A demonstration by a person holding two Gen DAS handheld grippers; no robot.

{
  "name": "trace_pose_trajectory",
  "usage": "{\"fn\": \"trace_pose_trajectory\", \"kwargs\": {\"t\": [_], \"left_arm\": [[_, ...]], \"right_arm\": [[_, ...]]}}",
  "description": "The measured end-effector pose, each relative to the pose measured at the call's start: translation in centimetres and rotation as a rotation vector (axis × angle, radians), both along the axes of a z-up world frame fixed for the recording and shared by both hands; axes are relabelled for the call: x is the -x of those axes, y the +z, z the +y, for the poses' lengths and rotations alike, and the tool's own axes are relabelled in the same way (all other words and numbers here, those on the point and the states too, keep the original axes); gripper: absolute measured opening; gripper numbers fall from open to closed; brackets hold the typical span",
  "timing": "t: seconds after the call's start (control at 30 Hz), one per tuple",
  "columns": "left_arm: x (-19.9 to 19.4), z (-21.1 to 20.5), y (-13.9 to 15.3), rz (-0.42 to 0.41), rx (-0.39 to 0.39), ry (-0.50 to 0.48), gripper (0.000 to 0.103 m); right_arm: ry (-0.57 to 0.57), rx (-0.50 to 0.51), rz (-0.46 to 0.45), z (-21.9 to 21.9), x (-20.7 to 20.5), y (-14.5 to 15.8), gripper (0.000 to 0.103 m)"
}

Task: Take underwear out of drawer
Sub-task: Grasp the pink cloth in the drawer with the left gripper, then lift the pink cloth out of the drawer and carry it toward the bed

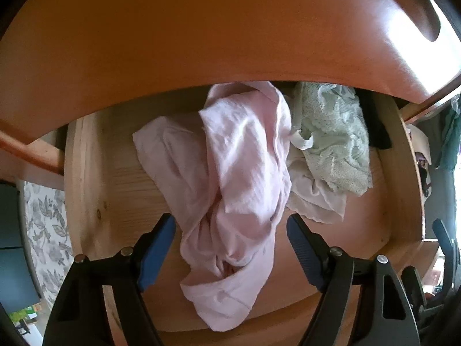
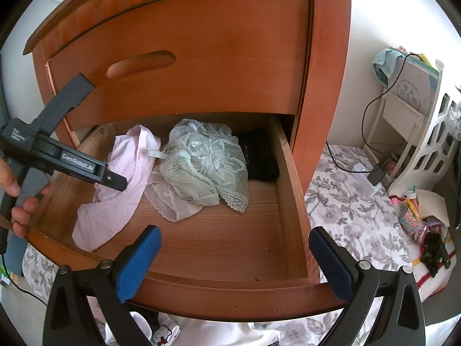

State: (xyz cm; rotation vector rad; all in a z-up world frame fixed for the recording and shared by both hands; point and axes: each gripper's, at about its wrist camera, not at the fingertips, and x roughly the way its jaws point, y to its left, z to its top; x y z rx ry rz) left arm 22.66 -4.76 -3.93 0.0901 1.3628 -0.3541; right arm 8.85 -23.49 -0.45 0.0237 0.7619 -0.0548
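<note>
The open wooden drawer [image 2: 230, 297] holds several pieces of underwear. A crumpled pink piece [image 1: 239, 173] [image 2: 115, 210] lies at its left. My left gripper [image 1: 230, 225] hangs open just over it, the pink cloth running between the two blue pads [image 1: 158, 248] without being pinched. In the right wrist view the left gripper [image 2: 115, 181] reaches in from the left, held by a hand [image 2: 17, 201]. My right gripper [image 2: 234, 233] is open above the drawer's front edge, holding nothing. A mint lace piece [image 2: 204, 164] [image 1: 334, 138], a pale white piece [image 2: 167, 199] and a black piece [image 2: 259, 155] lie further back.
The closed upper drawer [image 2: 178, 66] overhangs the back of the open one. Floral bedding [image 2: 345, 210] lies to the right, with a white shelf [image 2: 417, 132], a charger and cable [image 2: 374, 173] and small clutter [image 2: 417, 222]. White cloth [image 2: 201, 334] lies below the drawer front.
</note>
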Motion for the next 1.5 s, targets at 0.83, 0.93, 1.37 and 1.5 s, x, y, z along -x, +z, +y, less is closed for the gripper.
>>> {"fn": "trace_pose_trajectory", "kwargs": {"t": [0.83,0.93,1.37,1.5], "left_arm": [[-1.5,3.3,-0.9,-0.013,0.103,0.093,0.011],[-0.9,4.0,-0.6,-0.025,0.137,0.104,0.011],[3.6,8.6,3.9,-0.145,0.366,0.157,0.009],[4.7,10.1,5.6,-0.187,0.455,0.181,0.008]], "right_arm": [[0.000,-0.001,0.001,0.0,-0.1,-0.1,0.103],[-0.001,0.000,0.001,0.0,-0.1,-0.1,0.103],[-0.010,0.009,0.005,0.0,0.0,0.0,0.103],[-0.010,0.009,0.004,0.0,0.1,0.1,0.103]]}}
